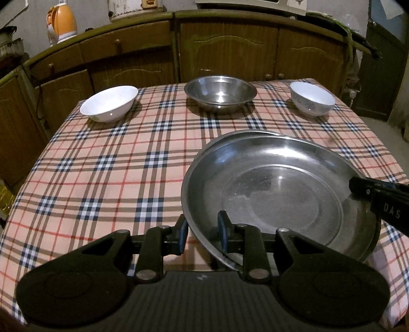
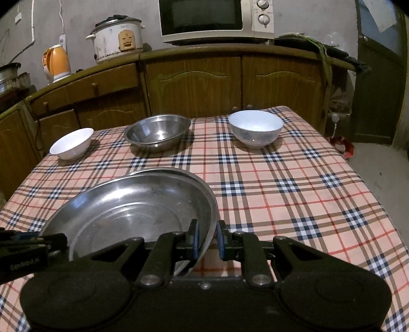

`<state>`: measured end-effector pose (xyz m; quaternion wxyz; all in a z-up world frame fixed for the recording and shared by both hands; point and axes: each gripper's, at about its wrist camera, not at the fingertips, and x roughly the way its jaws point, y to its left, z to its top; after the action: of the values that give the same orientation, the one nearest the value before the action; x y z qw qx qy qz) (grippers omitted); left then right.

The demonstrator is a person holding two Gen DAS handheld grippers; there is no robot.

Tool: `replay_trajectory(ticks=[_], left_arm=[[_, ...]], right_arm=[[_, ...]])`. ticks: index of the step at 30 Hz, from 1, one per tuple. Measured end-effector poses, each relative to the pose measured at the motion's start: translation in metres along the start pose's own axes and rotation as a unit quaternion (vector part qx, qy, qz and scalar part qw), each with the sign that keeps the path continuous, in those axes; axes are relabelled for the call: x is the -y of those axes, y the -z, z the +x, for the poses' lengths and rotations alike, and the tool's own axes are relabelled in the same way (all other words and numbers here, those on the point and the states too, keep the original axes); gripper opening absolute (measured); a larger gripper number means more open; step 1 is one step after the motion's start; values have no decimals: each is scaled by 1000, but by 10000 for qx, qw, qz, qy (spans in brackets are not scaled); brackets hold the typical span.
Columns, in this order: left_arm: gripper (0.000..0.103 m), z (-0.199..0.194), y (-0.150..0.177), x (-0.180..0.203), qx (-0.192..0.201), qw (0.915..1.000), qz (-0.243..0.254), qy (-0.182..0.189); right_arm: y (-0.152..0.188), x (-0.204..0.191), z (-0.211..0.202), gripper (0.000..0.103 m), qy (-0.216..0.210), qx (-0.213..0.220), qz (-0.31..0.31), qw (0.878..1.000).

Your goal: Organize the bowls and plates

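Observation:
A wide steel plate (image 1: 268, 184) (image 2: 133, 209) hangs tilted just above the checked tablecloth (image 1: 107, 163), near the front. My left gripper (image 1: 203, 232) is shut on its near-left rim. My right gripper (image 2: 208, 238) is shut on the opposite rim and shows as a dark finger (image 1: 358, 186) in the left wrist view. The rim of a second steel plate (image 1: 245, 132) (image 2: 163, 169) peeks out from under the far side. Along the far edge stand a white bowl (image 1: 110, 103) (image 2: 72, 143), a steel bowl (image 1: 219, 93) (image 2: 157, 132) and another white bowl (image 1: 313, 98) (image 2: 255, 127).
Brown cabinets (image 2: 194, 84) run behind the table. On them stand an orange kettle (image 2: 57, 62), a rice cooker (image 2: 117, 38) and a microwave (image 2: 214, 20). The cloth drops off at the table's left and right edges. Bare floor (image 2: 383, 173) lies to the right.

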<state>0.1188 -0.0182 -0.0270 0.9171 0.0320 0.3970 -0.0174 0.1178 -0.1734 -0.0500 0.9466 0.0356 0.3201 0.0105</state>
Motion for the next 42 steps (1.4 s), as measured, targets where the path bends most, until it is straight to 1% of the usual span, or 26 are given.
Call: replay_trajectory(ticks=[8,17,28,36,42], left_arm=[[26,17,-14,-2,112,9999,0,6],[26,38,-23,-3,90,9999,59,18],[26,51,-19,-3,-19,9999,62,93],[26,54,-16,-5,12,10000,49,77],[30,53,-13,-3,45,9999,124,47]], right_arm=[[-15,-1,22,20,39,59,-51,10000],[-22,-1,46,20,69,-25,-31,10000],[-17,0,59,20,115,-180,-42,9998],[-11,-1,62,21,101,-247,-66,9996],[-9,-1,61,22,99,-247,-67,9996]])
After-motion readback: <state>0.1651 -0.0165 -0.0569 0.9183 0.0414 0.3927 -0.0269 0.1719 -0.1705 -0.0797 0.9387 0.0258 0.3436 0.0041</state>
